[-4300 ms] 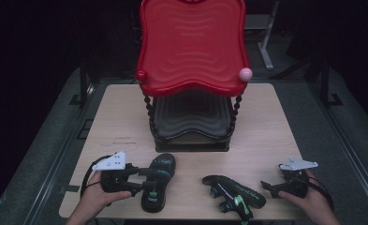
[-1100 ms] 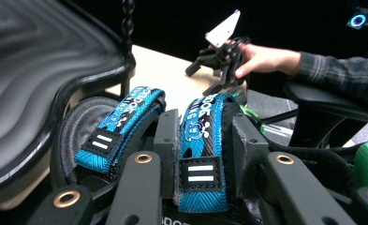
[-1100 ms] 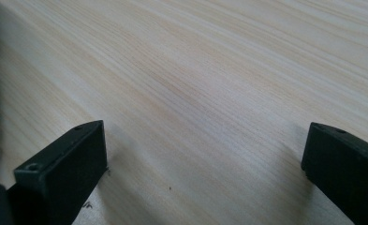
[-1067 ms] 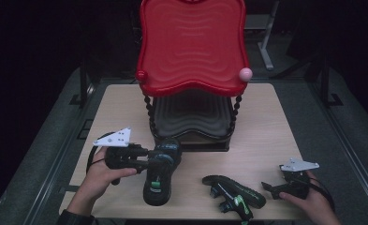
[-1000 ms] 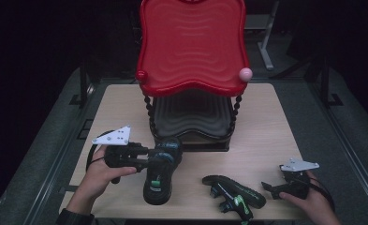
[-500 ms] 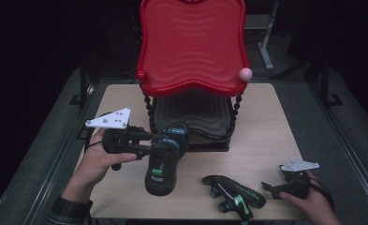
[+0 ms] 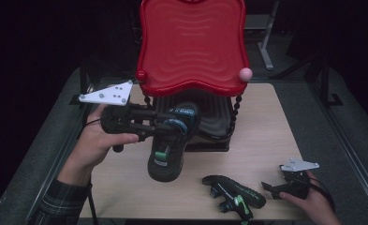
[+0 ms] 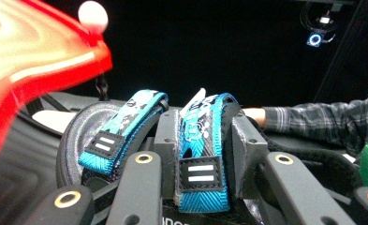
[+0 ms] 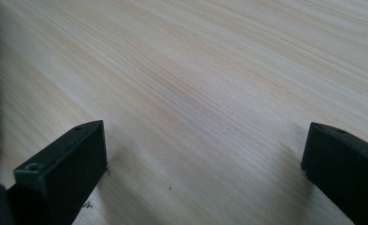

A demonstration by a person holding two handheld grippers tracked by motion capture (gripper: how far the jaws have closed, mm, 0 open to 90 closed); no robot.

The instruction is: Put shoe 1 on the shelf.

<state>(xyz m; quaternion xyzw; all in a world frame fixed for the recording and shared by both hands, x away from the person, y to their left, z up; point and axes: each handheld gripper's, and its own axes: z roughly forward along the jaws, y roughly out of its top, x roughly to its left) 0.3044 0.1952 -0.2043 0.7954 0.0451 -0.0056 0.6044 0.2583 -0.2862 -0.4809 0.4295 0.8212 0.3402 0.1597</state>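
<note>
Black with blue woven straps, the sports sandal [image 7: 170,143] hung above the pale wooden table [image 7: 261,126], its toe tipped toward the dark lower shelf of the red two-tier plastic rack [image 7: 193,47], with the left gripper [image 8: 198,154] clenched on one strap. It looked like the carry-to-shelf step, and the next move would call for sliding the sandal in low and level, since the red upper tray overhung the opening and the beaded black posts narrowed it. The second black sandal with green trim [image 7: 233,194] lay on the table near the front edge, just beside the right gripper [image 9: 202,173], whose jaws stood wide apart over bare wood.
</note>
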